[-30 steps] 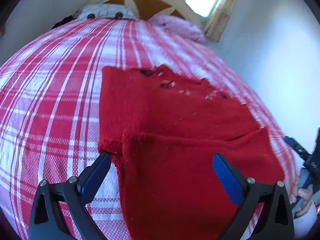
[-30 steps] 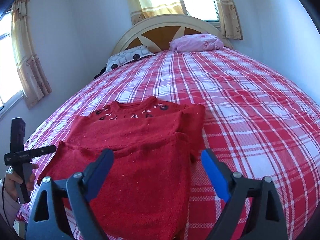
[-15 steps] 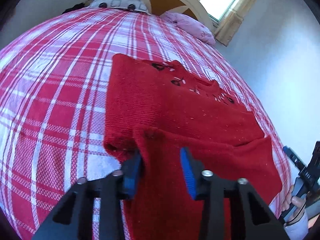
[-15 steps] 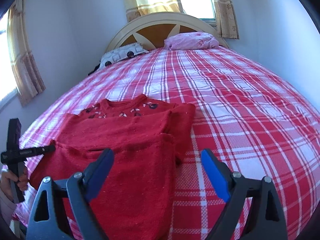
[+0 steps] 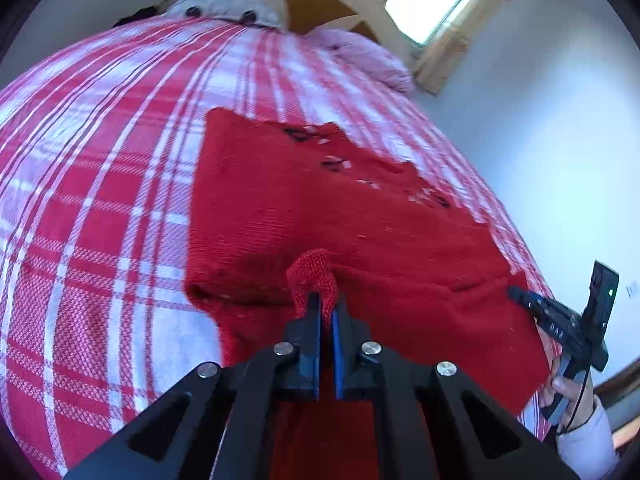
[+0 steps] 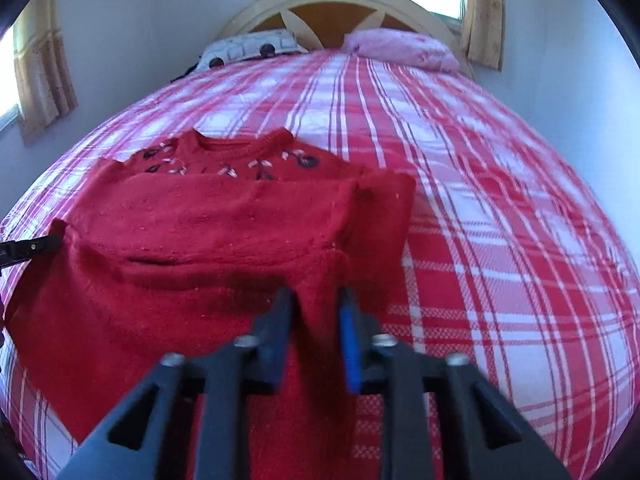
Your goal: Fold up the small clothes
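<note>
A red knitted sweater (image 5: 320,208) (image 6: 208,232) lies flat on the bed, neckline away from me, with its sleeves folded across the body. My left gripper (image 5: 326,300) is shut on the sweater's near left corner. A small bunch of knit sticks up past its fingertips. My right gripper (image 6: 316,300) is at the near right part of the sweater, its jaws closing with a fold of red fabric pressed between the blue pads. In the left wrist view the right gripper (image 5: 516,292) shows from the side, a hand on its grip.
The bed cover (image 6: 500,220) is a red and white plaid and spreads wide to the right of the sweater. At the head lie a pink pillow (image 6: 400,48) and a white patterned pillow (image 6: 252,48) against a curved headboard (image 6: 340,0). Walls stand close on both sides.
Both grippers went from wide open to closed on the sweater's near edge, the left one first. The right gripper came down and closer to the fabric.
</note>
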Tool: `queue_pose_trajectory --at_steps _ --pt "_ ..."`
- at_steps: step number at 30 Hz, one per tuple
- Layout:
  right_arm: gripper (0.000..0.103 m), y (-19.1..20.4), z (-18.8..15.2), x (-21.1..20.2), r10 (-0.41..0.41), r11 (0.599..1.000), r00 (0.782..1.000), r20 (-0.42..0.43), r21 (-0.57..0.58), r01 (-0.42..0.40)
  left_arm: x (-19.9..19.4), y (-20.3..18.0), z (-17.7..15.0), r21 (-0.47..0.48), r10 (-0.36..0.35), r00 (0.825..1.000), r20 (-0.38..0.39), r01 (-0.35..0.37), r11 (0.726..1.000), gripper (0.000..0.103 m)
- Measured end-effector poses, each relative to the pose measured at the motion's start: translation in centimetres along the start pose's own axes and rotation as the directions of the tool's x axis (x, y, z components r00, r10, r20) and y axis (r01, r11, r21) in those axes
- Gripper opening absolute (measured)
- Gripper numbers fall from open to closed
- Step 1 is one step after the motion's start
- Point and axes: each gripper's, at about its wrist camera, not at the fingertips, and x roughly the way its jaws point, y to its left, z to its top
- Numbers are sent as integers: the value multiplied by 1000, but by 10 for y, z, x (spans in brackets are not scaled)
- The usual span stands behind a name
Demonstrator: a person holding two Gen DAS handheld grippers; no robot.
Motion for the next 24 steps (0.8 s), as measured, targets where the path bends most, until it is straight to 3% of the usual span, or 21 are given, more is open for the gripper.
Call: queue_pose_trajectory --at_steps 7,14,19,24 --pt "12 13 2 -59 39 999 988 152 -13 -38 -32 -6 0 -22 -39 992 119 42 999 4" --pt "12 25 43 -87 35 996 962 270 -89 -12 -63 -13 43 -19 -23 974 226 28 999 4" --pt "12 18 92 -67 1 995 951 310 -94 29 -57 -8 92 -33 14 962 274 -5 999 4" --pt "12 5 133 -11 -82 993 950 302 -58 104 -5 7 132 -62 93 954 284 -79 995 4"
